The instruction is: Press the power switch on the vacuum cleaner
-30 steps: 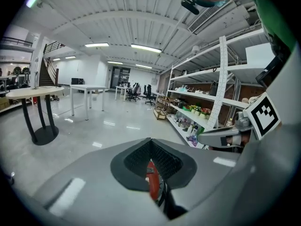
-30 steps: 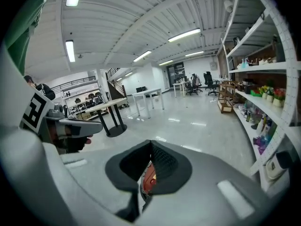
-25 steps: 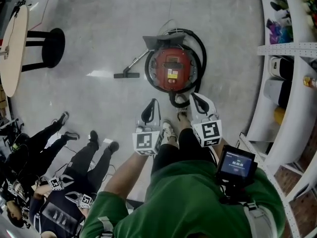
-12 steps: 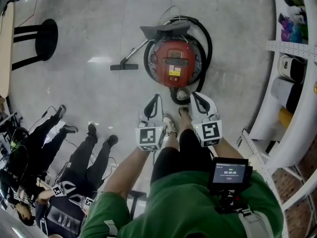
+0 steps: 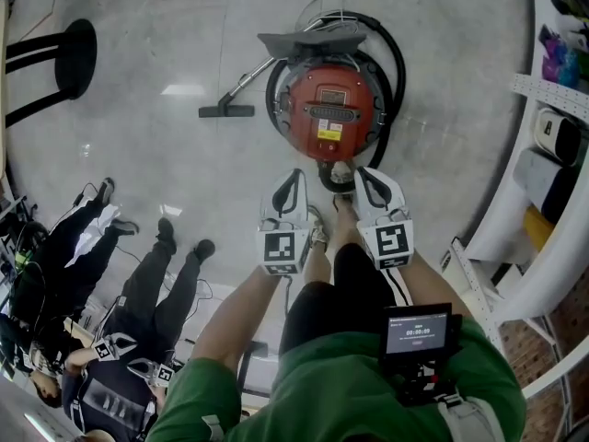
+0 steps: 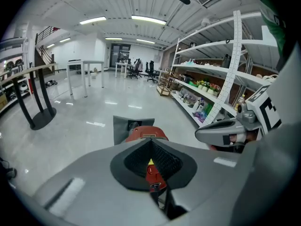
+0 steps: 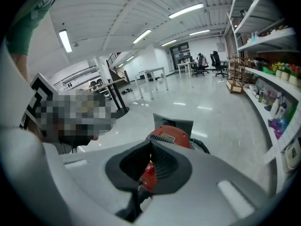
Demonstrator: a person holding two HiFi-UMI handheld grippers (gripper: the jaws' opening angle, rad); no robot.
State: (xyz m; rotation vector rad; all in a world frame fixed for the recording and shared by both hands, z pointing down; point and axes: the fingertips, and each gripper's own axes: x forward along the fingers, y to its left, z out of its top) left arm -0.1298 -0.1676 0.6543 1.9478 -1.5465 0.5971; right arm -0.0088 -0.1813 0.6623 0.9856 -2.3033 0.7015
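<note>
The red round vacuum cleaner [image 5: 331, 109] stands on the grey floor, ringed by its black hose [image 5: 394, 63]. Both grippers are held side by side just short of its near edge. My left gripper [image 5: 293, 177] is shut with nothing in it, and the vacuum's red top [image 6: 145, 133] shows past its tips [image 6: 151, 140]. My right gripper [image 5: 363, 175] is also shut and holds nothing. In the right gripper view, a red round button [image 7: 149, 169] on the vacuum's near side shows through the opening behind the tips [image 7: 151, 145], with the red dome [image 7: 169, 134] beyond.
The vacuum's wand and floor nozzle [image 5: 225, 111] lie to its left. White shelving [image 5: 552, 155] runs down the right side. A black stool [image 5: 69, 58] stands far left. Seated people [image 5: 120, 274] are at the lower left. The holder's legs and shoes [image 5: 322, 238] are under the grippers.
The vacuum has come closer and now sits nearer the grippers' tips. Both grippers have kept their side-by-side pose and stayed shut.
</note>
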